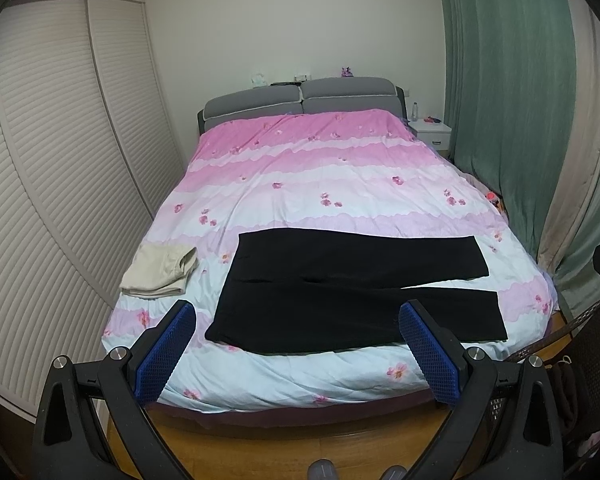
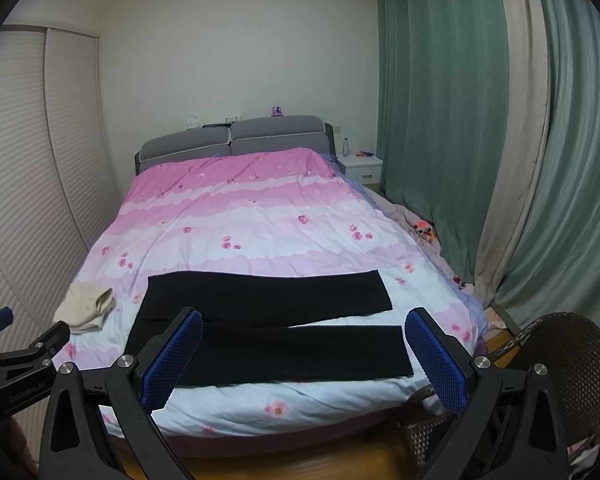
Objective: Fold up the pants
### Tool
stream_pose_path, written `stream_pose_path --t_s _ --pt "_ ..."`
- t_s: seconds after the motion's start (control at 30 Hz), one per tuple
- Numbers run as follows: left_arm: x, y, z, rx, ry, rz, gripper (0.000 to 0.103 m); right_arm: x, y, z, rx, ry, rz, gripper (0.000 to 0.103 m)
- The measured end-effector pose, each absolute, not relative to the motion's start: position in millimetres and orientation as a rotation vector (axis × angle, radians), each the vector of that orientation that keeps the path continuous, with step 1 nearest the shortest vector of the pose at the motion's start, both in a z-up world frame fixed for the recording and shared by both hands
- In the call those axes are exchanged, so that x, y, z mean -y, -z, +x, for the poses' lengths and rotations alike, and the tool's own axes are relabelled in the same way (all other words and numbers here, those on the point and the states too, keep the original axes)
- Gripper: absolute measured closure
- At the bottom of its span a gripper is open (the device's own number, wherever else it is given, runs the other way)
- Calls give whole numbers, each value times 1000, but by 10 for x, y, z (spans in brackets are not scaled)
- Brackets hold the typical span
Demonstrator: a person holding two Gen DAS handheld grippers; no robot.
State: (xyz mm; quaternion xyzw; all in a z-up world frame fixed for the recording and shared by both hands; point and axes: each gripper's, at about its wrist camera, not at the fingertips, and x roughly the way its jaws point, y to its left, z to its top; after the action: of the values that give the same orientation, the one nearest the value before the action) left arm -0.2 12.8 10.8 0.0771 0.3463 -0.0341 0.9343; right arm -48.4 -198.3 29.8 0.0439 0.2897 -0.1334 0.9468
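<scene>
The left claw [image 1: 296, 320] is seen nearest the lens, its blue-padded jaws spread wide apart with nothing between them, held off the foot of the bed [image 1: 300, 384]. The right claw [image 2: 304, 328] is likewise held apart and empty, above the same edge. The black pants [image 1: 352, 292] are laid flat across the near end of the floral duvet [image 1: 320, 168], waistband toward the left, both legs stretched out to the right with a narrow gap between them. A folded beige garment [image 1: 160, 270] is placed just beside the waistband. Green curtains [image 2: 432, 100] are hung on the right.
</scene>
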Motion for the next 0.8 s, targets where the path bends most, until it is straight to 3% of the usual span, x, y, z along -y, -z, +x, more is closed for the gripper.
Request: stream_pose_path --t_s 0.43,0.8 --pt "9 -194 -101 -684 52 144 0 2197 -339 -512 -567 242 81 1" --pt "571 -258 -214 -640 46 167 0 2732 -284 -499 -553 179 72 1"
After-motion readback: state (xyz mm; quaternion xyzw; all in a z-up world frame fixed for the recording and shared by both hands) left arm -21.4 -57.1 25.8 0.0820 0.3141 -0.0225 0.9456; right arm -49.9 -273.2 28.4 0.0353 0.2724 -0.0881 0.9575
